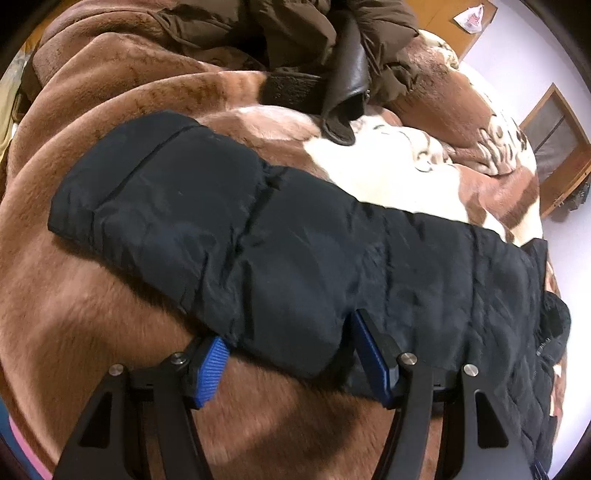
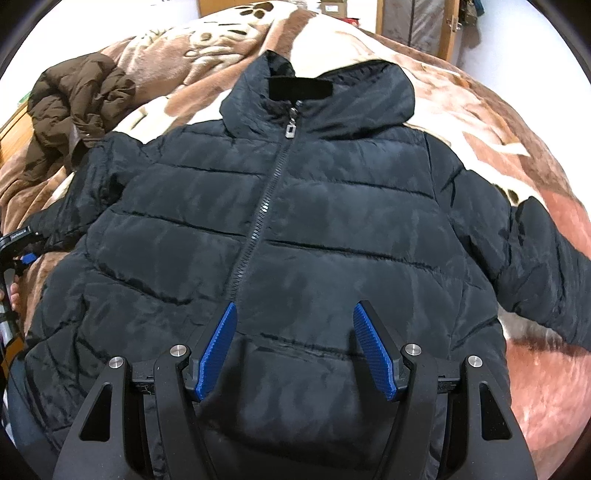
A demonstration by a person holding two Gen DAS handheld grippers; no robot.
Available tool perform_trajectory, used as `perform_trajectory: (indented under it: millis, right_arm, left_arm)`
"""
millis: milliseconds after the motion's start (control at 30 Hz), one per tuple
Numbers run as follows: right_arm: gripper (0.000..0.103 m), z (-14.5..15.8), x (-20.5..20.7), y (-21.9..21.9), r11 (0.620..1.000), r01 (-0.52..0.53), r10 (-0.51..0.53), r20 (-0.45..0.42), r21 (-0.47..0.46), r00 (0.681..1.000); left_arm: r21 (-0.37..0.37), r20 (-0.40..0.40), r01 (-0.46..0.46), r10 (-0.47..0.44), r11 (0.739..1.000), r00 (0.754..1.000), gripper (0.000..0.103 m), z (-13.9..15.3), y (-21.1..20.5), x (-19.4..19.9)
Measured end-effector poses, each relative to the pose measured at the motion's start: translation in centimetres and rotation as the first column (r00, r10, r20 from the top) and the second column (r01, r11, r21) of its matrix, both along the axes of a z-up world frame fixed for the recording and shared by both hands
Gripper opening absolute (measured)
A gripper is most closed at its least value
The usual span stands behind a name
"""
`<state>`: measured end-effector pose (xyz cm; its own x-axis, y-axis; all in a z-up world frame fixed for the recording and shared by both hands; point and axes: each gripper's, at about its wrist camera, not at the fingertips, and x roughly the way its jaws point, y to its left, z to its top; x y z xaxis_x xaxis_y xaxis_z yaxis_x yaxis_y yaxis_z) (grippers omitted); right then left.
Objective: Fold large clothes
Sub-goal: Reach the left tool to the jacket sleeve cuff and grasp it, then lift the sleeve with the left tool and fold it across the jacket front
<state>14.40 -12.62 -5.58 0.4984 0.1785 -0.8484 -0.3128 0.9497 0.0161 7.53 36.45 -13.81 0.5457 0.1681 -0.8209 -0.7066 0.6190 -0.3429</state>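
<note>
The black quilted puffer jacket (image 2: 280,236) lies front-up and zipped on a bed covered by a brown and cream plush blanket (image 2: 480,122). In the right wrist view it fills the centre of the frame, collar toward the top, with a silver zipper pull (image 2: 290,131) hanging just below the collar. Both sleeves are spread outward: one runs to the right edge of the frame, the other to the left edge.

The right gripper (image 2: 293,347) sits over the lower front of the jacket at bottom centre. Its blue-padded fingers (image 2: 216,350) stand wide apart, with nothing between them.

In the left wrist view the jacket's sleeve (image 1: 207,221) crosses the frame from upper left to lower right, resting on the blanket. The left gripper (image 1: 288,356) is at the lower centre, jaws wide. The sleeve's lower edge lies between the two blue pads and partly covers the left pad (image 1: 210,369); no pinch on the fabric is visible. The same gripper shows at the left edge of the right wrist view (image 2: 18,243), against the sleeve end.

A crumpled brown padded coat (image 2: 74,107) lies on the blanket at the upper left of the right wrist view, near the jacket's shoulder, contact unclear. In the left wrist view it occupies the top centre (image 1: 295,33), well apart from the sleeve. A white plastic bag (image 1: 471,16) sits on a wooden surface at upper right.
</note>
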Motion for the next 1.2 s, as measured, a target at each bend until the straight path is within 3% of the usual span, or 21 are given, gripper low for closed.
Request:
perform_trajectory:
  millis: [67, 133, 200, 367, 533, 700, 867, 1033, 1200]
  right_arm:
    - [0.066, -0.3, -0.1, -0.3, 1.0, 0.009, -0.009, -0.003, -0.001, 1.0]
    - [0.066, -0.5, -0.3, -0.6, 1.0, 0.019, -0.019, -0.009, -0.003, 1.0]
    - [0.066, -0.5, -0.6, -1.0, 1.0, 0.027, -0.027, -0.01, -0.007, 1.0]
    - [0.066, -0.6, -1.6, -2.4, 0.998, 0.054, -0.054, -0.011, -0.018, 0.998]
    - [0.066, 0.0, -2.8, -4.1, 0.997, 0.079, -0.079, -0.01, 0.014, 0.997]
    - [0.066, 1.2, -4.1, -6.1, 0.992, 0.11, -0.11, 0.004, 0.055, 0.994]
    - [0.066, 2.5, -5.1, -8.6, 0.985, 0.147, -0.151, 0.033, 0.091, 0.988]
    - [0.066, 2.8, -5.6, -10.9, 0.975, 0.191, -0.196, 0.035, 0.117, 0.98]
    - [0.066, 2.3, -5.8, -13.2, 0.964, 0.233, -0.238, 0.024, 0.13, 0.971]
  left_arm:
    - [0.024, -0.007, -0.007, 0.007, 1.0, 1.0, 0.056, -0.2, 0.2, 0.5]
    - [0.061, -0.019, 0.002, -0.001, 0.998, 1.0, 0.032, 0.0, 0.1, 0.9]
    - [0.077, -0.017, 0.006, -0.005, 0.997, 1.0, 0.018, 0.9, 0.0, 1.2]
    - [0.147, 0.051, 0.058, -0.066, 0.987, 0.996, 0.012, 6.4, -1.8, 0.9]
    - [0.237, 0.173, 0.149, -0.192, 0.96, 0.966, 0.012, 14.6, -5.4, 1.0]
    - [0.305, 0.262, 0.27, -0.352, 0.914, 0.898, 0.012, 21.4, -10.8, 2.1]
    - [0.321, 0.295, 0.421, -0.512, 0.848, 0.807, 0.012, 24.6, -17.5, 4.3]
    - [0.317, 0.26, 0.566, -0.644, 0.761, 0.72, 0.012, 23.7, -24.8, 7.9]
    - [0.287, 0.184, 0.69, -0.745, 0.665, 0.642, 0.013, 20.3, -31.6, 11.6]
